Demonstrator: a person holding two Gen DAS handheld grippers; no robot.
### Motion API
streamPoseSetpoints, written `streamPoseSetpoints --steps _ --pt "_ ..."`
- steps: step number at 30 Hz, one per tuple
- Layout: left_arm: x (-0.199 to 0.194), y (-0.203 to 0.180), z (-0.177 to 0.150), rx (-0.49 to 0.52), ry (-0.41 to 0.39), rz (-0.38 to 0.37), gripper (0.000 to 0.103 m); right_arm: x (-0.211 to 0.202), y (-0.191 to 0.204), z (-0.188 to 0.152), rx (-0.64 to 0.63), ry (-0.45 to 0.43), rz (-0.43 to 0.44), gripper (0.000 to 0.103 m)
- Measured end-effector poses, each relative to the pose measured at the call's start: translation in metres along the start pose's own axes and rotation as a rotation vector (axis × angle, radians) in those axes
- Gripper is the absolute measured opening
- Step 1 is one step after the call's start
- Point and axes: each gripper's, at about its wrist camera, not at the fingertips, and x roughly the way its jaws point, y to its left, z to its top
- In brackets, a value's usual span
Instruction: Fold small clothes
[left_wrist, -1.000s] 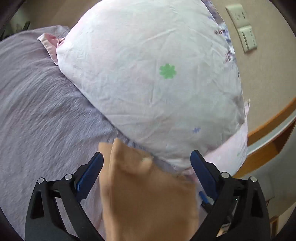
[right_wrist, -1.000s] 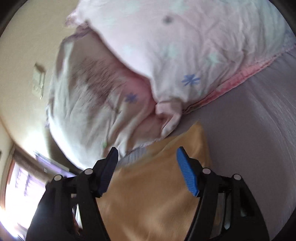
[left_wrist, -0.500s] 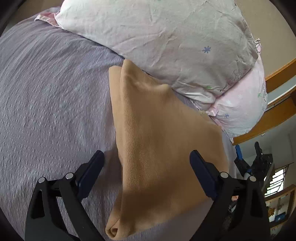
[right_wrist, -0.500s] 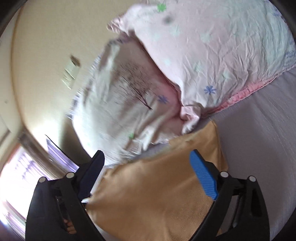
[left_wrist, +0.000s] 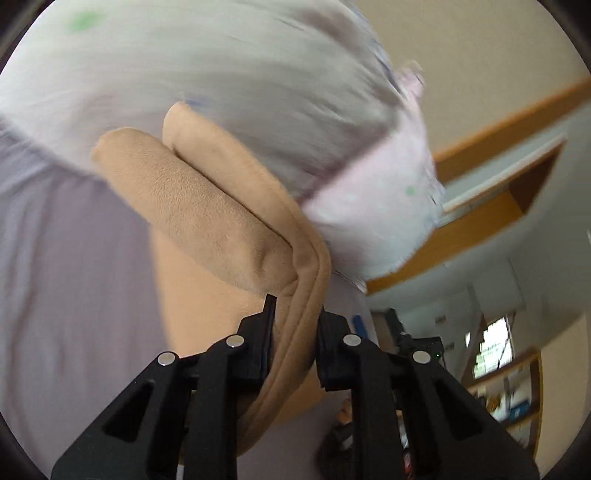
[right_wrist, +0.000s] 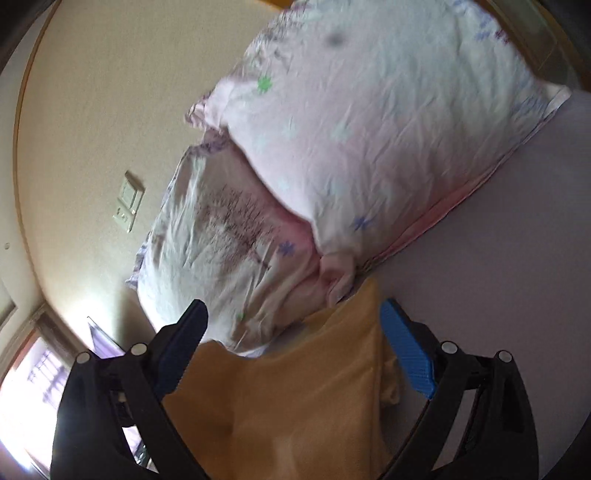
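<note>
A tan fleece garment lies on the lilac bedsheet, its far end against the pillows. My left gripper is shut on the garment's hemmed edge, which runs between the jaws; a rolled fold bulges just beyond them. In the right wrist view the same tan garment spreads under my right gripper, which is open with the cloth lying between its black and blue fingers, not pinched.
Two pale floral pillows are stacked at the bed's head against a beige wall with a switch plate. A wooden headboard ledge and shelves show at right. A bright window is at lower left.
My left gripper has swung and closed on the garment's edge, bunching the cloth into a fold. The right gripper stayed open and shifted slightly over the garment.
</note>
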Motion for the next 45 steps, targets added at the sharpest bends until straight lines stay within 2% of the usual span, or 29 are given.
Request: streamPoseSetpoints --steps 3,5,6,8,9,10,11,12,13,16,18,21,24,25,26,27,28,32,34,36,37,38,39,40,42,43,45 --pt "0.082 -0.044 -0.007 0.074 0.113 -0.006 0.021 -0.008 -0.004 0.003 -0.03 -0.041 -0.077 0.094" --pt "0.143 -0.057 -0.019 0.057 0.263 -0.039 0.031 -0.008 -0.012 0.005 -0.024 -0.03 -0.112 0.094" --pt "0.162 -0.059 -0.026 0.032 0.323 -0.077 0.032 -0.007 -0.017 0.006 -0.014 -0.024 -0.122 0.094" --pt "0.177 -0.06 -0.036 -0.033 0.396 -0.218 0.032 -0.006 -0.026 0.009 0.019 -0.011 -0.124 0.094" --pt "0.173 -0.062 -0.037 -0.027 0.39 -0.235 0.032 -0.006 -0.027 0.009 0.025 -0.008 -0.116 0.094" --pt "0.163 -0.063 -0.036 -0.001 0.365 -0.223 0.044 -0.006 -0.027 0.01 0.02 -0.001 -0.104 0.094" --pt "0.145 -0.062 -0.032 0.036 0.312 -0.193 0.053 -0.007 -0.025 0.01 0.005 0.006 -0.098 0.094" --pt "0.124 -0.055 -0.03 0.062 0.253 -0.15 0.067 -0.007 -0.021 0.011 -0.005 0.023 -0.096 0.093" --pt "0.109 -0.052 -0.029 0.076 0.223 -0.12 0.07 -0.01 -0.016 0.012 -0.025 0.055 -0.081 0.089" --pt "0.06 -0.036 -0.037 0.174 0.182 -0.001 0.07 -0.024 0.0 0.007 -0.076 0.179 -0.026 0.083" --pt "0.039 -0.034 -0.048 0.254 0.165 0.049 0.07 -0.036 0.011 0.002 -0.119 0.244 -0.044 0.077" --pt "0.025 -0.042 -0.076 0.399 0.162 0.089 0.07 -0.055 0.02 -0.01 -0.151 0.286 -0.108 0.074" --pt "0.026 -0.054 -0.098 0.489 0.178 0.098 0.072 -0.05 0.021 -0.022 -0.156 0.324 -0.127 0.072" --pt "0.031 -0.056 -0.101 0.494 0.184 0.096 0.073 -0.041 0.02 -0.026 -0.162 0.345 -0.145 0.069" --pt "0.032 -0.053 -0.102 0.481 0.195 0.083 0.073 -0.03 0.021 -0.031 -0.183 0.376 -0.157 0.054" --pt "0.032 -0.051 -0.103 0.467 0.2 0.078 0.073 -0.019 0.02 -0.036 -0.206 0.407 -0.179 0.038" --pt "0.031 -0.048 -0.103 0.451 0.202 0.077 0.073 -0.014 0.019 -0.04 -0.204 0.435 -0.18 0.012" --pt "0.018 -0.034 -0.105 0.414 0.184 0.093 0.074 -0.047 0.025 -0.037 -0.138 0.355 -0.088 0.011" --pt "0.017 -0.024 -0.102 0.396 0.187 0.1 0.075 -0.064 0.027 -0.045 -0.119 0.35 -0.065 0.011" --pt "0.017 -0.019 -0.102 0.386 0.203 0.099 0.075 -0.061 0.027 -0.062 -0.179 0.401 -0.153 0.011" --pt "0.019 -0.018 -0.103 0.386 0.21 0.104 0.075 -0.054 0.022 -0.071 -0.215 0.441 -0.219 0.013" --pt "0.022 -0.018 -0.104 0.392 0.217 0.113 0.075 -0.053 0.018 -0.073 -0.214 0.448 -0.243 0.017" --pt "0.023 -0.02 -0.106 0.402 0.221 0.122 0.075 -0.057 0.015 -0.07 -0.186 0.433 -0.227 0.018" --pt "0.023 -0.022 -0.108 0.413 0.22 0.122 0.075 -0.066 0.016 -0.06 -0.151 0.381 -0.196 0.024" --pt "0.024 -0.032 -0.117 0.473 0.21 0.115 0.076 -0.081 0.028 -0.043 -0.161 0.273 -0.157 0.036" --pt "0.027 -0.038 -0.121 0.508 0.205 0.118 0.078 -0.08 0.038 -0.032 -0.183 0.246 -0.12 0.043" --pt "0.036 -0.052 -0.13 0.587 0.203 0.131 0.081 -0.061 0.045 -0.021 -0.193 0.293 -0.061 0.043"
